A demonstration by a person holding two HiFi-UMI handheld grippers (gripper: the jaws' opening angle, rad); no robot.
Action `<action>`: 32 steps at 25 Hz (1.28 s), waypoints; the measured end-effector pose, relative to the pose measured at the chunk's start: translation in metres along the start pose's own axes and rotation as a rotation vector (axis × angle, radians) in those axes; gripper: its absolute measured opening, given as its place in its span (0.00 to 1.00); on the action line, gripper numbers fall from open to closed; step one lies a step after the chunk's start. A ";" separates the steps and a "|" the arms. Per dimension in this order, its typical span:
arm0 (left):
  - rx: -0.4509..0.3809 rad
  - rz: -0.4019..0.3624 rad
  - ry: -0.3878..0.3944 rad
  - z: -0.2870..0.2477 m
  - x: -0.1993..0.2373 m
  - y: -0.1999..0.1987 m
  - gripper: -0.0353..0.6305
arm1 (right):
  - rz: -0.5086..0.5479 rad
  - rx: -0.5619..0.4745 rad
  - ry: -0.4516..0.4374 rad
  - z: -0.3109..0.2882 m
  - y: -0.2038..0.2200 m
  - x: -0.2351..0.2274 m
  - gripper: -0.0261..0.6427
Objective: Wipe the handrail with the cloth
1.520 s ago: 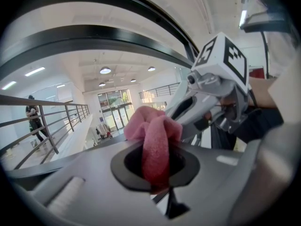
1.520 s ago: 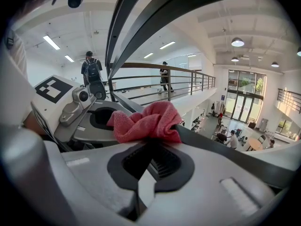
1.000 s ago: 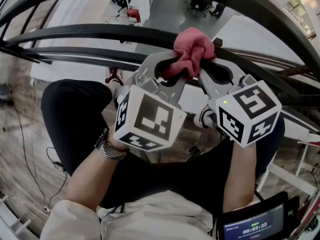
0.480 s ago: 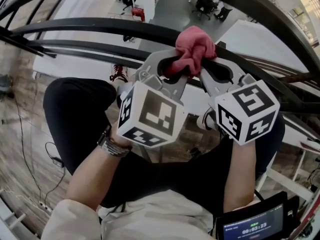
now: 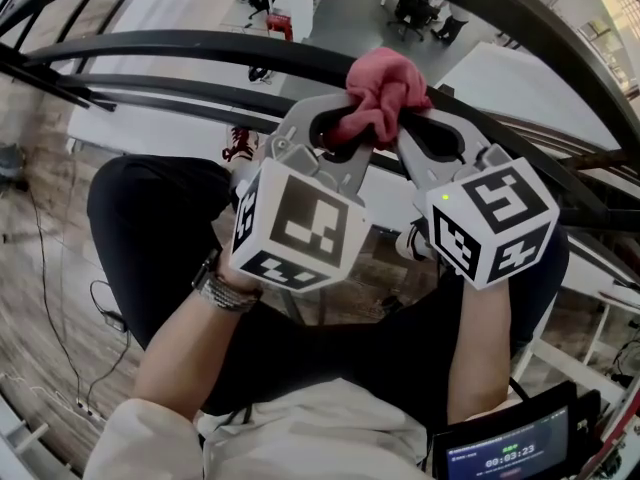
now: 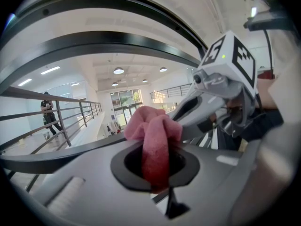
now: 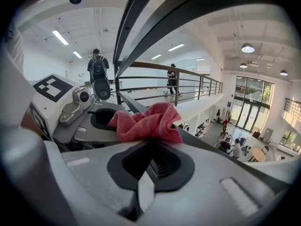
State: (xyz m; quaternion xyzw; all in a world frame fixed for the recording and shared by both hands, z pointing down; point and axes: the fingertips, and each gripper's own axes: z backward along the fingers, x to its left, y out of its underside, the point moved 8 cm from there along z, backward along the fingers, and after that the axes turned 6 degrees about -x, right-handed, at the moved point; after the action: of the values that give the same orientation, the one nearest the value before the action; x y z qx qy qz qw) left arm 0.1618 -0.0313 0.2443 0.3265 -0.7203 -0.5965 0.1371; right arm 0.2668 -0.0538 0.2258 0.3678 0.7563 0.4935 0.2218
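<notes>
**Two claws, one cloth, on the rail**

Nearest us, the left claw [image 5: 345, 140] and the right claw [image 5: 405, 136] are both clenched on the crumpled pink terry cloth [image 5: 383, 90]. It sits bunched against the dark curved metal handrail [image 5: 180, 50], whose long axis runs left to right across our head view. Only the left gripper view shows a fold of the cloth hanging upright through that claw's oval opening. Only the right gripper view shows a person with a backpack [image 7: 98, 67] on a far walkway. Against half a second ago, we find both grips and the cloth's place unchanged.
</notes>
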 end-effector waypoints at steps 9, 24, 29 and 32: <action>-0.032 -0.031 -0.001 -0.002 0.002 -0.010 0.10 | 0.009 -0.057 0.009 0.005 -0.004 -0.003 0.04; -0.032 -0.033 -0.011 0.000 0.004 -0.015 0.10 | 0.009 -0.074 0.022 0.005 -0.008 -0.001 0.04; -0.014 -0.002 -0.024 -0.002 0.001 -0.011 0.10 | 0.005 -0.080 0.027 0.006 -0.007 -0.003 0.04; -0.023 -0.016 -0.021 -0.001 0.004 -0.014 0.10 | 0.008 -0.081 0.026 0.005 -0.009 -0.002 0.04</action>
State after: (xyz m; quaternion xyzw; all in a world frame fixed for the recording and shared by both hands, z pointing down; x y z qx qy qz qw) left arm 0.1638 -0.0355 0.2308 0.3243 -0.7121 -0.6093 0.1286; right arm 0.2686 -0.0545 0.2160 0.3552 0.7371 0.5291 0.2248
